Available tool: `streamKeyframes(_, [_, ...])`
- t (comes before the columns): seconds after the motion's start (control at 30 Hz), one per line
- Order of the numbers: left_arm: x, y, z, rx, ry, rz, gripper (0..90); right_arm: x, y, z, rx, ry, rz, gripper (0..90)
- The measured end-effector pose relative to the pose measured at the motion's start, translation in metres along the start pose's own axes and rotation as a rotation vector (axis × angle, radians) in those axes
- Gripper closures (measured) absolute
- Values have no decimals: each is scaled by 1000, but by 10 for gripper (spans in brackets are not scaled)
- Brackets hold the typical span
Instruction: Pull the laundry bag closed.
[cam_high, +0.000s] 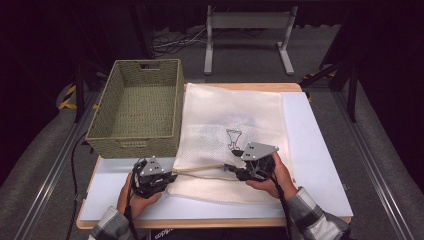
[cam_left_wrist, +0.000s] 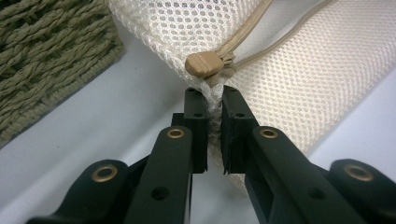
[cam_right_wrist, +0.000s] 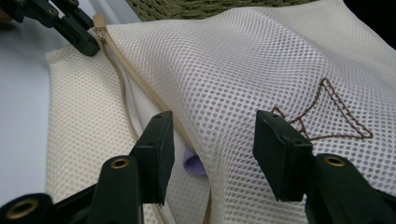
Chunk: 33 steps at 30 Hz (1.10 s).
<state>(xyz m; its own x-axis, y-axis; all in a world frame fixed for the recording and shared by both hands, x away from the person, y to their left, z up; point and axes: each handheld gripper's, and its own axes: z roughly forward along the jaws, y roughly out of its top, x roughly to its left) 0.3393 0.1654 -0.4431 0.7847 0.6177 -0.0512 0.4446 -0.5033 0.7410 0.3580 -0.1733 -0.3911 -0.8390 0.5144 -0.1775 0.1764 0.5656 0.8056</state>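
A white mesh bag (cam_high: 235, 115) with a tan zipper (cam_high: 200, 169) lies flat on the white table (cam_high: 320, 165). My left gripper (cam_high: 172, 174) is shut on the bag's corner fabric just below the tan zipper end piece (cam_left_wrist: 204, 64); in the left gripper view the mesh (cam_left_wrist: 289, 79) is pinched where the gripper (cam_left_wrist: 214, 95) closes. My right gripper (cam_right_wrist: 215, 123) is open and hovers low over the bag (cam_right_wrist: 224, 60), astride the parted zipper (cam_right_wrist: 140, 84). Something lavender (cam_right_wrist: 194, 164) shows through the opening. The left gripper (cam_right_wrist: 88, 44) holds the far corner.
A green woven basket (cam_high: 135, 107) stands on the table's left, touching the bag's left edge; its wall (cam_left_wrist: 42, 56) is close to my left gripper. A brown embroidered figure (cam_right_wrist: 336, 112) marks the bag. Bare table lies to the right.
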Motion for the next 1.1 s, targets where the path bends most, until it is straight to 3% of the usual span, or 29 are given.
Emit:
streamKeyframes(0.67, [-4,-1,0,6,13,13,833,27,33,33,-34,119,-50,697])
streamKeyframes(1.1, [-4,-1,1,7,6,16,834,55,64,77,-36,243,-74,717])
